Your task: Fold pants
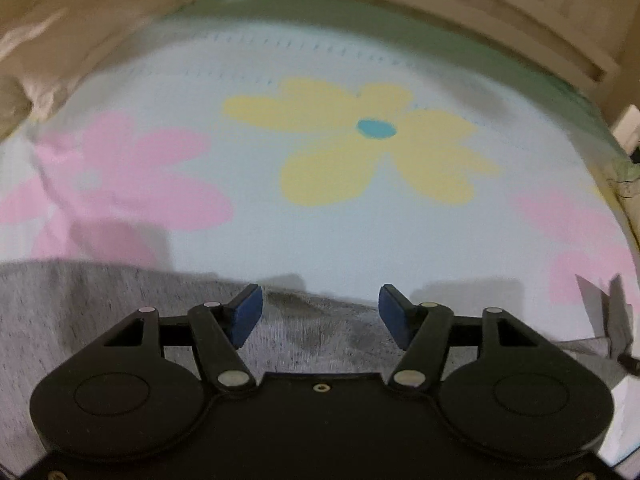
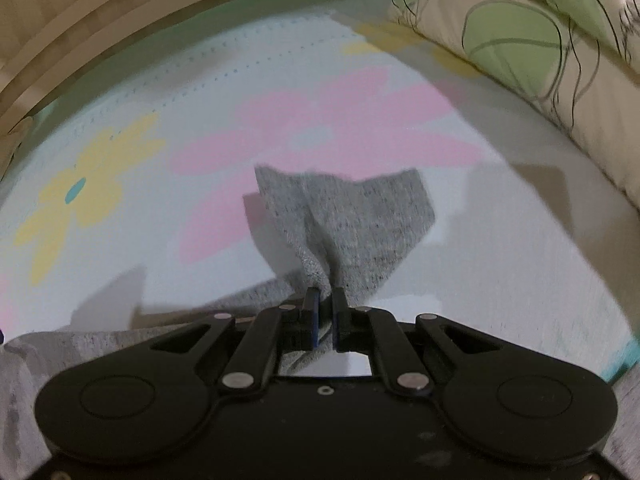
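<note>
Nearest to us, our right gripper (image 2: 326,316) is clenched on a pinch of the grey pants (image 2: 344,220), the fabric bunching between the blue pads (image 2: 316,320) and fanning up beyond them into a raised flap. We judge this to be the carrying part of a fold, so we want to keep that pinch firm and lift just enough that the flap clears the layer beneath without dragging it.

Our left gripper (image 1: 320,312) hangs released, its jaws wide apart above the pants (image 1: 120,320), with nothing between the pads. The cloth below looks flat here, with a darker smudge or shadow just beyond the fingers. We can use this free gripper to pin or steady the lower layer if it starts to creep.

The pants lie across the near edge of a pale blue bedsheet (image 1: 320,240) printed with a yellow flower (image 1: 376,140) and pink ones. Farther off in the right view a leaf-patterned pillow (image 2: 540,40) sits by the sheet's edge, well apart from the cloth. We should lay the flap down edge to edge, then smooth.
</note>
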{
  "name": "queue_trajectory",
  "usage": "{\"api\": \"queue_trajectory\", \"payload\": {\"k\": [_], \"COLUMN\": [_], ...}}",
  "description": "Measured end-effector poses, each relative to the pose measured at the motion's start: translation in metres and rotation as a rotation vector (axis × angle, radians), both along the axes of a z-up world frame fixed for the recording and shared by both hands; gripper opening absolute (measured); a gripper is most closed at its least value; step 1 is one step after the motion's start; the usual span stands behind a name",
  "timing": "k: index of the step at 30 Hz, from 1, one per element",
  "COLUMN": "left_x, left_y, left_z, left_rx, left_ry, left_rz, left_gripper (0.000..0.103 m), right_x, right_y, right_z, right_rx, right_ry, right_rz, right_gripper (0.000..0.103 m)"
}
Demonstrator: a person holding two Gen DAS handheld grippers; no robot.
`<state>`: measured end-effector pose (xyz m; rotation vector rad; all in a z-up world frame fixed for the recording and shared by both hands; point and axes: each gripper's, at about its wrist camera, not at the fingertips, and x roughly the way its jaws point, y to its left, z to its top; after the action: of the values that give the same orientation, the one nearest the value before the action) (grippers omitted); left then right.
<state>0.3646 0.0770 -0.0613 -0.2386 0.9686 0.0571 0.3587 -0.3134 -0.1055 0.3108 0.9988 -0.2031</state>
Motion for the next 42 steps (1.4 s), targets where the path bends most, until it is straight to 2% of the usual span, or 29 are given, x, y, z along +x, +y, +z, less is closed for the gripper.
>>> {"api": "queue_trajectory", "payload": {"k": [6, 14, 15, 18, 20, 21, 26, 34, 39, 42], "left_x": [0.017, 0.03, 0.032, 0.032, 0.023, 0.019, -0.02, -0.1, -0.151, -0.168], "left_y": [0.004, 0.009, 0.01, 0.016, 0.021, 0.021, 0.01, -0.006, -0.012, -0.008], "left_z": [-0.018, -0.033, -0.036, -0.048, -0.045, -0.041, -0.004, 0.048, 0.063, 0.059], "left_rx": [-0.087, -0.104, -0.103, -0.139, -0.164, -0.152, -0.033, 0.031, 0.059, 0.06], "left_ry": [0.08, 0.126, 0.137, 0.16, 0.118, 0.106, 0.04, -0.021, -0.054, -0.058], "left_rz": [0.076, 0.126, 0.127, 0.129, 0.14, 0.131, 0.063, -0.007, -0.042, -0.046], "left_gripper": [0.067, 0.066, 0.064, 0.013, 0.009, 0.007, 0.006, 0.006, 0.006, 0.006], "right_x": [-0.009, -0.024, -0.023, -0.024, -0.023, -0.023, -0.034, -0.08, -0.123, -0.148], "right_y": [0.003, 0.004, 0.004, 0.003, 0.004, 0.004, -0.001, -0.008, -0.012, -0.01], "right_z": [-0.004, -0.01, -0.011, -0.011, -0.011, -0.011, 0.005, 0.048, 0.067, 0.07], "right_rx": [0.006, 0.014, 0.012, 0.013, 0.017, 0.022, 0.056, 0.032, 0.008, -0.008], "right_ry": [-0.015, -0.017, -0.016, -0.015, -0.014, -0.012, -0.005, -0.012, -0.002, 0.025], "right_rz": [0.012, 0.014, 0.018, 0.025, 0.016, 0.01, 0.005, 0.018, 0.037, 0.048], "right_gripper": [0.006, 0.007, 0.007, 0.007, 0.007, 0.007, 0.007, 0.007, 0.007, 0.007]}}
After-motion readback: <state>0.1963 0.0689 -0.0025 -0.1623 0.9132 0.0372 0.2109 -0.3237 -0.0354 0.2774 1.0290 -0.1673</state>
